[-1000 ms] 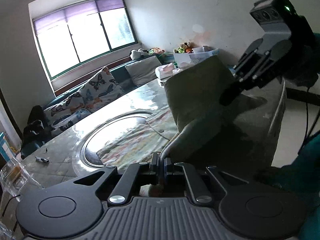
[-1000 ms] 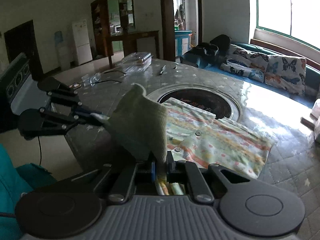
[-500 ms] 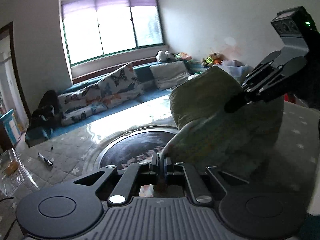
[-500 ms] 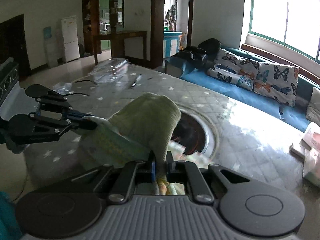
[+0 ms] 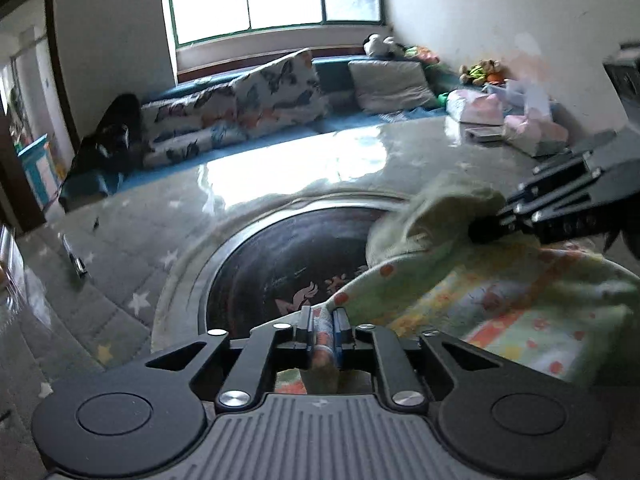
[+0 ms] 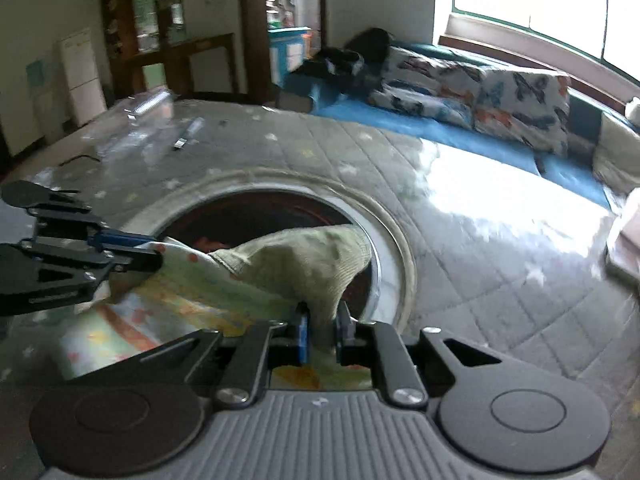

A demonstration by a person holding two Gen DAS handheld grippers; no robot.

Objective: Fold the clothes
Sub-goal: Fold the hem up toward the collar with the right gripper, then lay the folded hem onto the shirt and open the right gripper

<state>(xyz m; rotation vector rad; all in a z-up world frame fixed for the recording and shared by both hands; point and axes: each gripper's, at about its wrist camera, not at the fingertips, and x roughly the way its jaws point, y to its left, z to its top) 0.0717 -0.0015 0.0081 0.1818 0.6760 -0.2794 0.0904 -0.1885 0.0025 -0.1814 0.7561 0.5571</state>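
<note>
A pale green garment (image 5: 492, 300) with orange dots and pastel stripes lies low over the quilted table, its plain green inner side turned up in a fold (image 6: 304, 256). My left gripper (image 5: 323, 330) is shut on one edge of it. My right gripper (image 6: 322, 336) is shut on another edge. The right gripper shows in the left wrist view (image 5: 484, 234) at the right, the left gripper shows in the right wrist view (image 6: 154, 258) at the left. The garment stretches between them.
The table (image 6: 460, 280) has a grey star-quilted cover and a dark round inset (image 5: 288, 256) with a metal rim. A pen (image 6: 188, 134) and clear plastic boxes (image 6: 148, 102) lie at the far side. A blue sofa with butterfly cushions (image 5: 240, 104) stands beyond.
Both grippers have come down from high above the table to just over it, carrying the garment forward. The garment now lies low by the round inset instead of hanging.
</note>
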